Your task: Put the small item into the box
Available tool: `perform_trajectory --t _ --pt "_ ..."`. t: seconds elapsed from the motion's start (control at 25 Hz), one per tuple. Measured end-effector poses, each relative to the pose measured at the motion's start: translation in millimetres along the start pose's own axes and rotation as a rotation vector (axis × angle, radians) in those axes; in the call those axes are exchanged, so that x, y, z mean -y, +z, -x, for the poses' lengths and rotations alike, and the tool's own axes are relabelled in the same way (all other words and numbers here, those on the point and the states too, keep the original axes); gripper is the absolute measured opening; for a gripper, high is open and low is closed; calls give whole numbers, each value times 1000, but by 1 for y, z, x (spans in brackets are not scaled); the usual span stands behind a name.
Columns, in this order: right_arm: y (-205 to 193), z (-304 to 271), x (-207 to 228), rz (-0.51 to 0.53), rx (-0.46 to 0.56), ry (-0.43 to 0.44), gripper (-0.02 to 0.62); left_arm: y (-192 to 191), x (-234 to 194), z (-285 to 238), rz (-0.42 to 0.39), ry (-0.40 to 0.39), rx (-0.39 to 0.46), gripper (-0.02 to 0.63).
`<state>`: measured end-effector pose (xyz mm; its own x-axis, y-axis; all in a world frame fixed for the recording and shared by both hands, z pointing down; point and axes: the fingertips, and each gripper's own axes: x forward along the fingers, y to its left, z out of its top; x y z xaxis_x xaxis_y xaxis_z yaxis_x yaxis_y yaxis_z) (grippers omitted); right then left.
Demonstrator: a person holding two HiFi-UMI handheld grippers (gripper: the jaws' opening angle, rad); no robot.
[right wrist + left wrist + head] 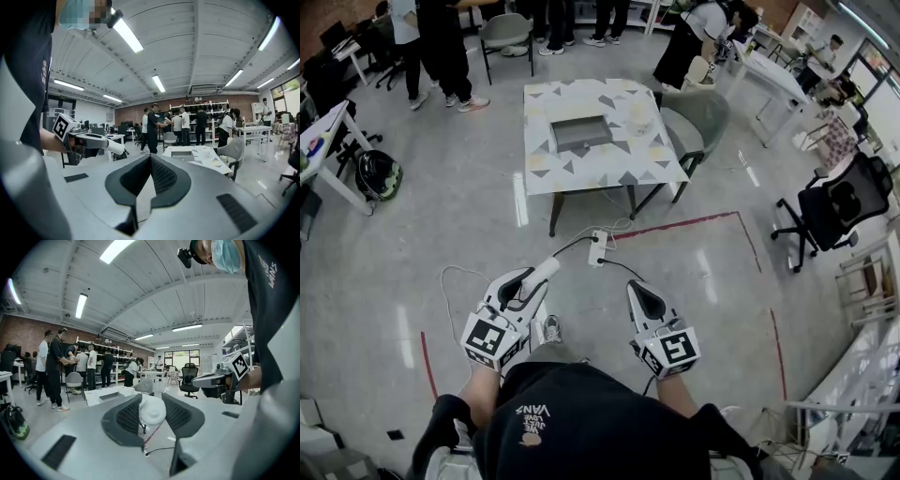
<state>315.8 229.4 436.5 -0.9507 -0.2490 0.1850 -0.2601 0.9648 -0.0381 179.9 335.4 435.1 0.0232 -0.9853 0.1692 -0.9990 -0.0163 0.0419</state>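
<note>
My left gripper point(536, 278) is shut on a small round white item point(547, 268), held low in front of the person's body. In the left gripper view the white item point(152, 411) sits pinched between the two dark pads. My right gripper point(640, 290) hangs beside it with its jaws together and nothing between them; the right gripper view shows the pads point(157, 174) meeting. The grey open box point(579, 133) lies on the patterned table point(609, 169) well ahead, across bare floor. The box point(183, 153) is also small in the right gripper view.
A grey chair point(698, 117) stands at the table's right side. A power strip point(598, 248) with cables lies on the floor in front of the table, by a red tape line point(694, 223). A black office chair point(834, 206) is at right. Several people stand at the back.
</note>
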Motion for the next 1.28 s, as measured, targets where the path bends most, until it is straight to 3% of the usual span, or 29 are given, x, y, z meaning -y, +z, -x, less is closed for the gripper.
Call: perform_trajectory --t 0.4,0.68,0.96,1.28 --pt "20 -81 25 -5 9 -33 2 5 -71 -35 0 -15 4 135" --pt "29 -139 34 -17 19 -77 1 12 -122 -63 -24 -68 9 135" --pt "23 -172 45 -51 -9 -86 0 7 -146 -89 5 -100 -6 135" --pt "30 -215 88 -50 -12 -78 1 19 -176 -140 17 -93 -1 135"
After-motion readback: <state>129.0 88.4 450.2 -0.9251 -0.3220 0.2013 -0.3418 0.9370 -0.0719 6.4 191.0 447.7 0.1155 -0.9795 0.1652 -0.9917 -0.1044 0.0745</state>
